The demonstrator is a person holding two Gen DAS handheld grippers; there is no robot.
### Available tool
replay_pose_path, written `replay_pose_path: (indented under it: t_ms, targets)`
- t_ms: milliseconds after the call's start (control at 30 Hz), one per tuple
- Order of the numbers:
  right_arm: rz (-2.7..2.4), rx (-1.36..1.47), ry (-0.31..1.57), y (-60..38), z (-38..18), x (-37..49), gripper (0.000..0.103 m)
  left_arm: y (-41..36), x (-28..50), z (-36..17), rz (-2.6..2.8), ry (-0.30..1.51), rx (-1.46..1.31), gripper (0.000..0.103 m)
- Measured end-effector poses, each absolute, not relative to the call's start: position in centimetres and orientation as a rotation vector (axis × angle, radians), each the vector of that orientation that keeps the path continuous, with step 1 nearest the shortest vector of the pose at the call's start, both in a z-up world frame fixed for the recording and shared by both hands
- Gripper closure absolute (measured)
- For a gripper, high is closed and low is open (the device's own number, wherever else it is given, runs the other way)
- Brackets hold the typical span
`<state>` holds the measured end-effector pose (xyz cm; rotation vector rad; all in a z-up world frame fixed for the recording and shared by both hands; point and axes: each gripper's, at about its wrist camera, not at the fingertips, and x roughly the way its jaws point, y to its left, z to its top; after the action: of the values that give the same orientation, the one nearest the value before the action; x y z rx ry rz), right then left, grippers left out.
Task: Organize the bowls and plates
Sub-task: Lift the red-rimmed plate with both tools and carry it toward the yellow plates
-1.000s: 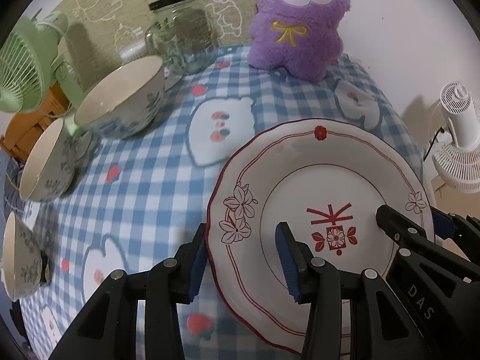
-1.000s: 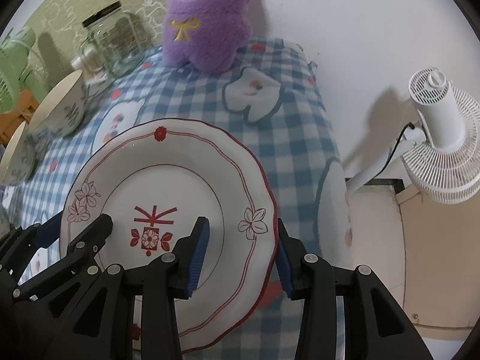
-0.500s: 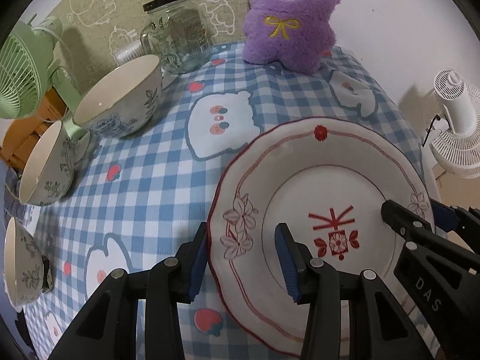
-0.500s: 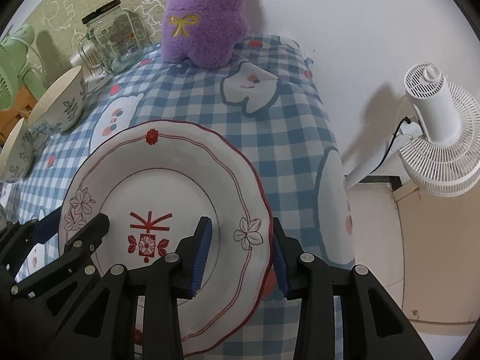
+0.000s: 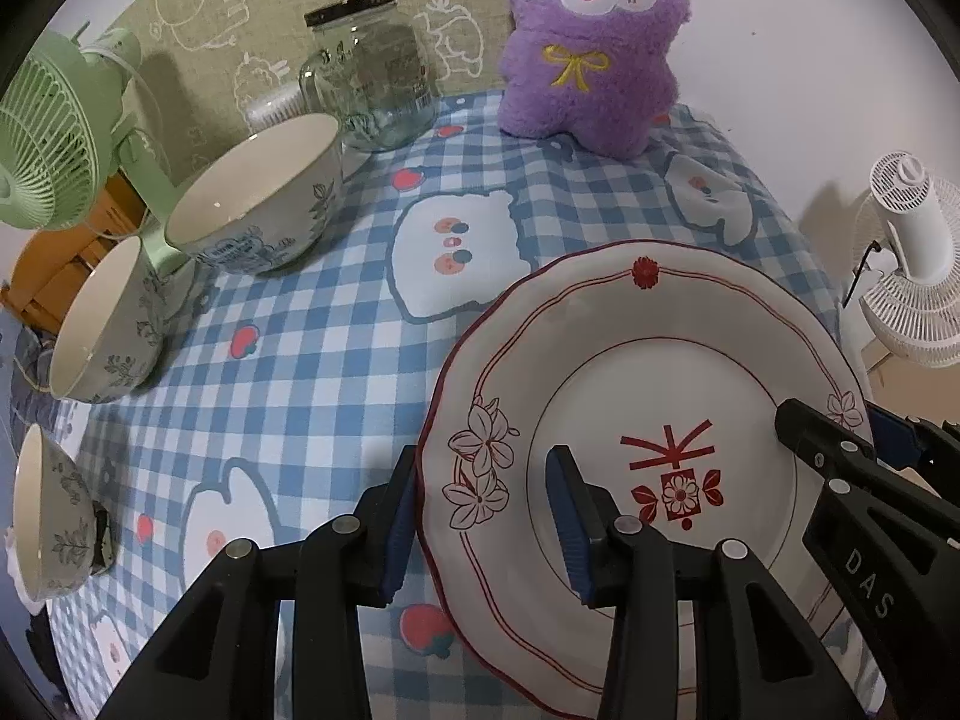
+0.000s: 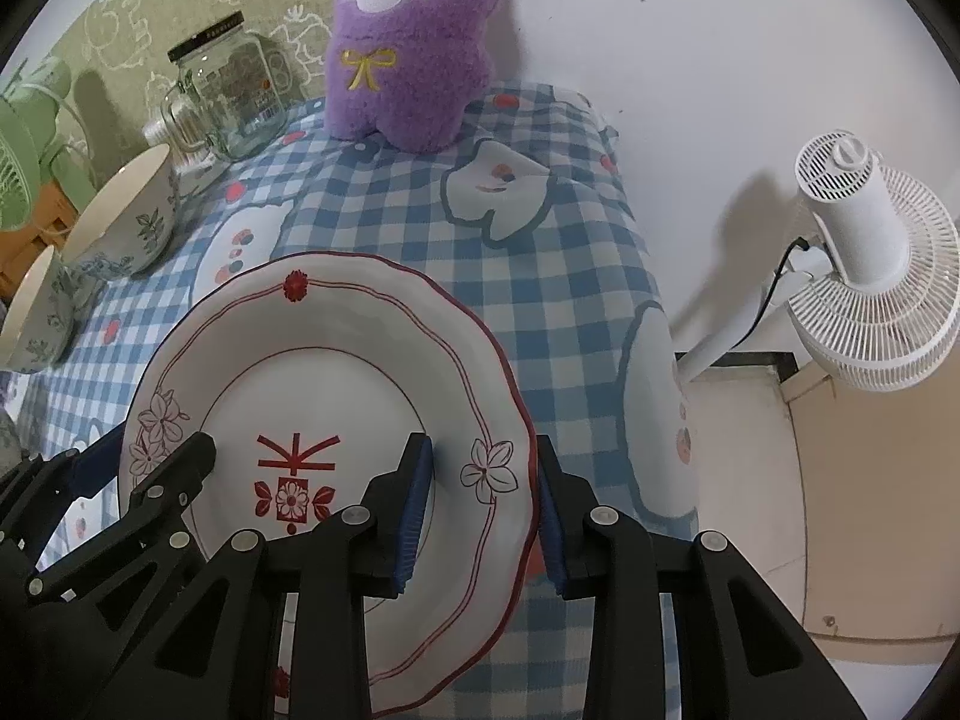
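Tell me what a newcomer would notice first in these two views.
The big white plate with red trim fills the foreground, both claws straddling opposite rims: left claw, right claw, each closing. Behind stands a purple plush toy at the far table edge, with patterned bowls lined along the left.

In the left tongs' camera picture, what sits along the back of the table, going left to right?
Green fan → glass jar → purple plush toy → white fan, which stands off the table's right edge.
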<state>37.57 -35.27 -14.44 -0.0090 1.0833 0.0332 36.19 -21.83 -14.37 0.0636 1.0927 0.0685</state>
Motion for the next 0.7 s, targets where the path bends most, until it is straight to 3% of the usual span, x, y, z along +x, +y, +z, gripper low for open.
replay_pose_path:
  t_ms: [700]
  targets:
    - [-0.014, 0.001, 0.989, -34.6, -7.2, 30.4, 0.067, -20.5, 30.7, -7.6, 0.015, 1.010, 0.044, 0.062]
